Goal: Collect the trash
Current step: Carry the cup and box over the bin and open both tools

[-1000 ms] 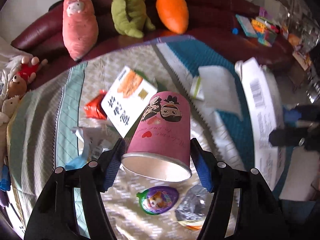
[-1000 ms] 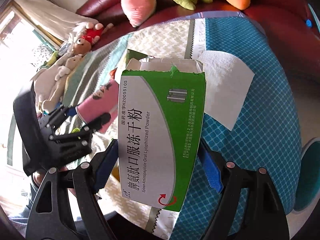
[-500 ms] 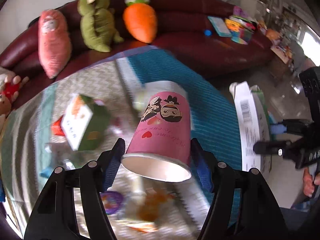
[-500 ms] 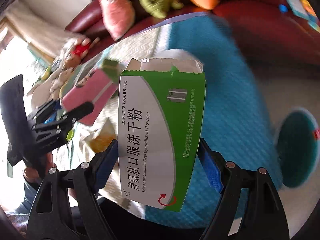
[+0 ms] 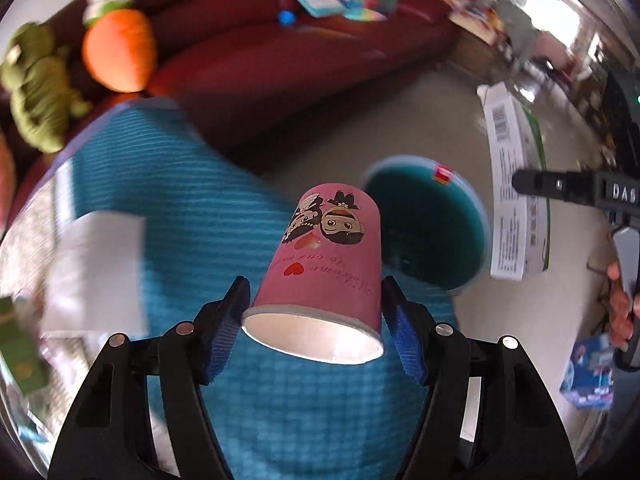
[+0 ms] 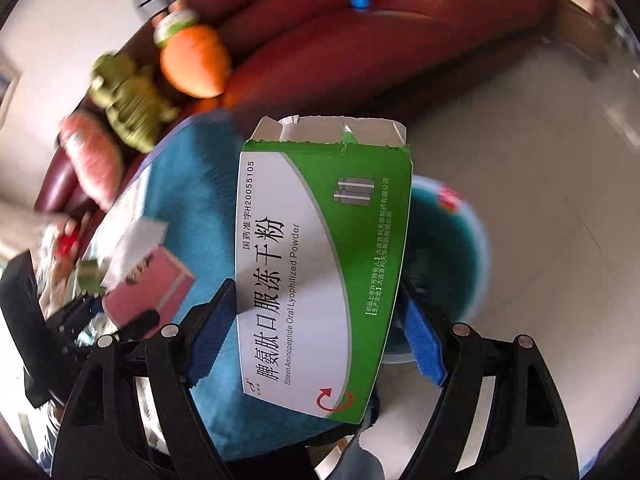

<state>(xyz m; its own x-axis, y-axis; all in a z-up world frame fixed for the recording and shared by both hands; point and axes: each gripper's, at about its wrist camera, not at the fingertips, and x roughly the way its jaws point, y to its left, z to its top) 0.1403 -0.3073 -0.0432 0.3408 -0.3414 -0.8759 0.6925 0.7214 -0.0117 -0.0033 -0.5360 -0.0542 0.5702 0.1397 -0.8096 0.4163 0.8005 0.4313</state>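
Nearest in the left wrist view, the left gripper (image 5: 316, 300) pinches a pink paper cup (image 5: 326, 264) across its wide end, blue pads against the rim on both sides, open mouth toward the camera and base pointing away and down. In the right wrist view, the right gripper (image 6: 316, 332) clamps a green and white medicine box (image 6: 320, 264) by its long edges, the long axis running straight out from the gripper, torn flap at the far end.

Under both loads lies the blue-clothed surface (image 5: 192, 200), where a white paper sheet (image 5: 92, 272) lies off to the left.

Just past the surface edge, on the floor, stands a teal bin (image 5: 424, 220), mouth up. From the left gripper it sits ahead and slightly right, directly beyond the cup's base; from the right gripper it lies ahead and right, partly hidden behind the box. The right gripper looks the nearer of the two, so the box would probably go first. Both need to travel forward until clear over the rim before letting go.

Farthest back, a dark red sofa (image 5: 300, 52) carries plush toys.
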